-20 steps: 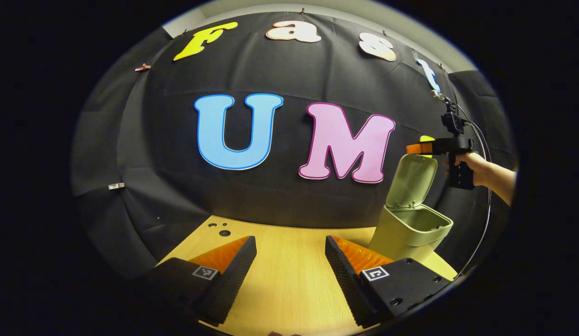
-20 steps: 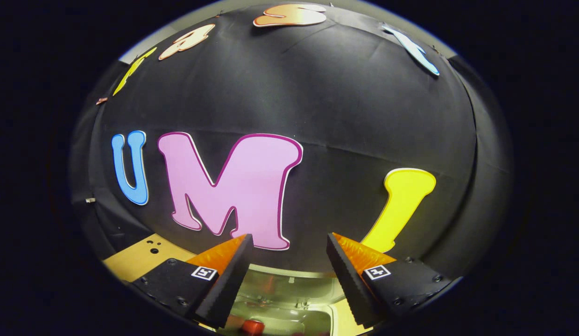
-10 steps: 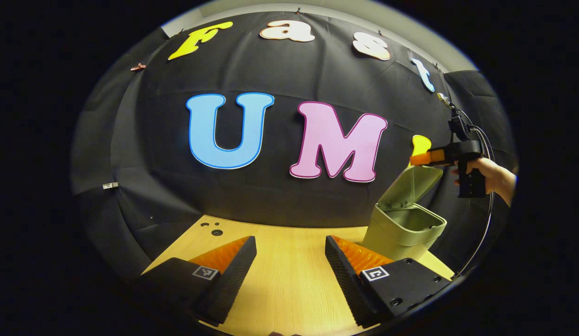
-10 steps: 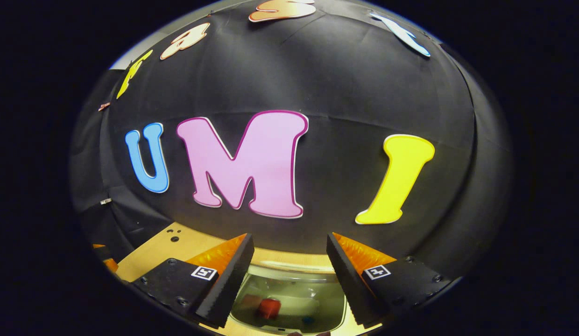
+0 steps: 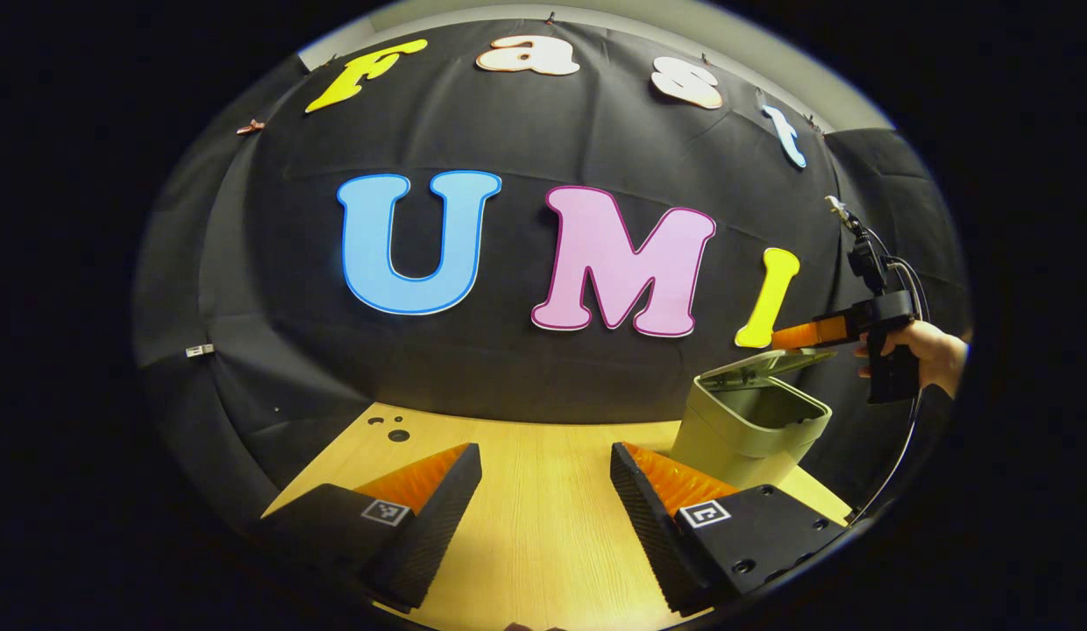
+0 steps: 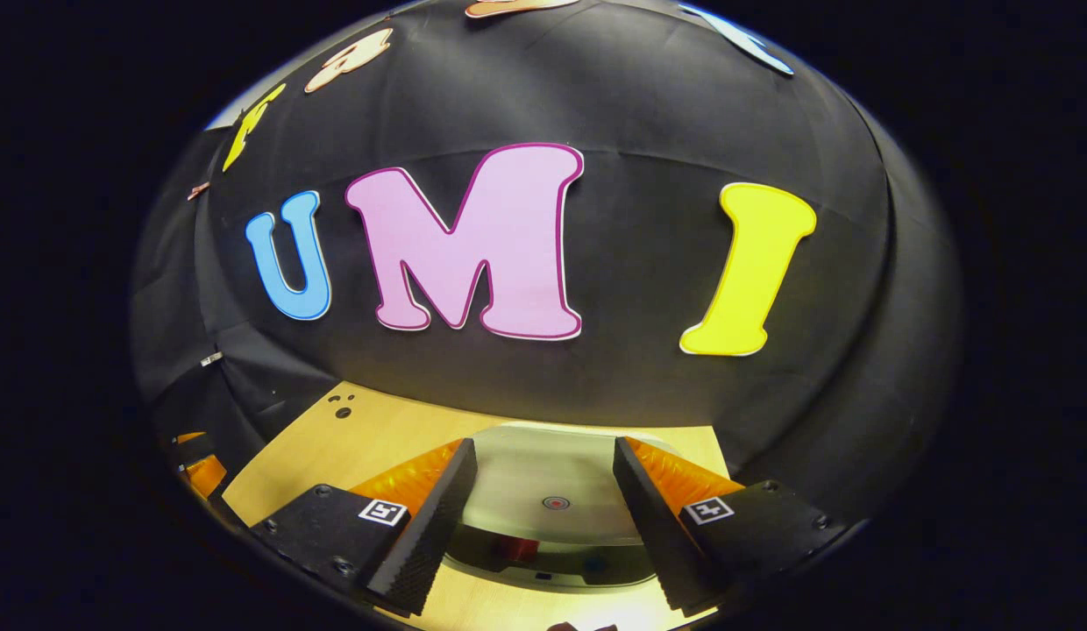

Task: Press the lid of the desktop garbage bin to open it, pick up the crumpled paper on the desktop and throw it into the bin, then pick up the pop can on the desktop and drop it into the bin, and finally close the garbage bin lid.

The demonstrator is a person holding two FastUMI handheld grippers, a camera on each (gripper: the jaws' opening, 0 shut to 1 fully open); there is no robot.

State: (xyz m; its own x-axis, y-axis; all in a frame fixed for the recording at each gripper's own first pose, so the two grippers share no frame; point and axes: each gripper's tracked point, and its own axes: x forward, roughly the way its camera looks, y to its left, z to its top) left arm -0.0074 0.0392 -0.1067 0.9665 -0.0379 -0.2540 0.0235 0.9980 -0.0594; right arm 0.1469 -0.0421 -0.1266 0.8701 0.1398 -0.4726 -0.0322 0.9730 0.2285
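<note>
At the lower right of the left gripper view, the right tool (image 5: pixel 793 336), spread wide and holding nothing, presses the lid (image 6: pixel 543 495) nearly shut on the bin (image 5: pixel 745 429), with only final closing left.

A staged recording booth, not a lived-in room. Black cloth (image 5: pixel 526 368) hangs wrinkled as the back wall, pinned with small clips along its top edge, and a strip of pale plain wall (image 5: pixel 771 70) peeks above it. Below runs a light wood-grain desk (image 5: pixel 543 526) with a few small round holes near its far left corner. A cable (image 5: pixel 903 447) trails down at right.
</note>
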